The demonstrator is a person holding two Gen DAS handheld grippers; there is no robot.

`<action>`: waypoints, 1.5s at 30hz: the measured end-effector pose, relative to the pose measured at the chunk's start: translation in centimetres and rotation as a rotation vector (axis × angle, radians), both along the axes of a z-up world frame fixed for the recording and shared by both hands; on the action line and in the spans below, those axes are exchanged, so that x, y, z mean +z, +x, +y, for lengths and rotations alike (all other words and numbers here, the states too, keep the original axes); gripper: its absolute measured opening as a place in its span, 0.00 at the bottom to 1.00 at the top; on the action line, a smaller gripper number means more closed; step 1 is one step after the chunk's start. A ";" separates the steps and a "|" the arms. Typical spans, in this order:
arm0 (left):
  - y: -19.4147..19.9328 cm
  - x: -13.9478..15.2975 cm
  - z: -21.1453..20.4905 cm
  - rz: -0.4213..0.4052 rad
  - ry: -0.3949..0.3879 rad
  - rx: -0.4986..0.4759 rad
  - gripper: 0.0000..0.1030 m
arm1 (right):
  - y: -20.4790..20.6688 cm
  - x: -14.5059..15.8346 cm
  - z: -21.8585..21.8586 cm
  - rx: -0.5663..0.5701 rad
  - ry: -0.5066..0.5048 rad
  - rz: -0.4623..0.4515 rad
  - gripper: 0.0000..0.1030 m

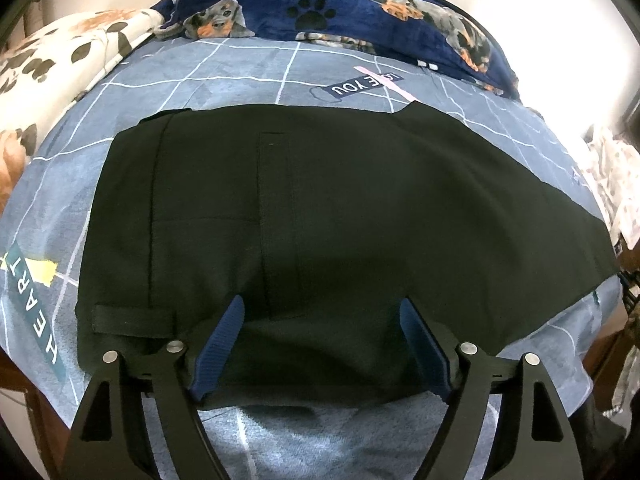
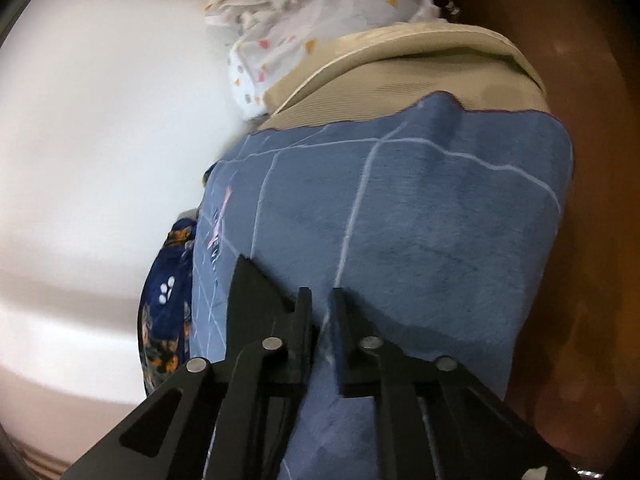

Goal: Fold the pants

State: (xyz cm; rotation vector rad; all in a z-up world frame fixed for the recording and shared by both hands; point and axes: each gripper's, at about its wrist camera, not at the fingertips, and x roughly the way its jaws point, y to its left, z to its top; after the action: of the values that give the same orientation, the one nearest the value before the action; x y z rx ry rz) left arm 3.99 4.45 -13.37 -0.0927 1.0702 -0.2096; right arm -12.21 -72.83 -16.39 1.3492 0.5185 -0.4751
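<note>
The black pants [image 1: 320,208] lie flat across the bed [image 1: 240,68], seemingly folded leg over leg, lengthwise folds still to do. The left tool [image 1: 320,308] gapes wide over their near edge. The right tool [image 2: 322,292] is nearly closed, holding nothing visible.

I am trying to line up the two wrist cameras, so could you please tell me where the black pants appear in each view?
Left wrist: the black pants fill the middle, lying flat on the blue grid bedsheet, near edge between the open left gripper fingers.
Right wrist: the pants are not in it; the right gripper looks nearly closed.
Shared landmark: the blue grid bedsheet.
</note>
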 end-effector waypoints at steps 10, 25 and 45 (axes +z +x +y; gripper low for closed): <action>0.0 0.0 -0.3 0.003 -0.001 -0.002 0.80 | 2.4 2.9 1.7 0.137 -0.060 0.003 0.06; 0.0 0.0 -0.3 0.003 -0.008 0.001 0.82 | 2.8 1.8 1.4 0.153 -0.110 0.142 0.06; -0.1 0.0 -0.6 0.003 -0.005 -0.005 0.84 | 4.5 2.1 1.5 0.234 -0.072 0.122 0.37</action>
State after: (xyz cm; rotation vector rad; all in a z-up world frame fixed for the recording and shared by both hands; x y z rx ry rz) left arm 3.93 3.90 -13.33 -0.0953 1.0727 -0.2164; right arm -7.75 -71.37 -14.24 1.1785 0.7432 -0.3811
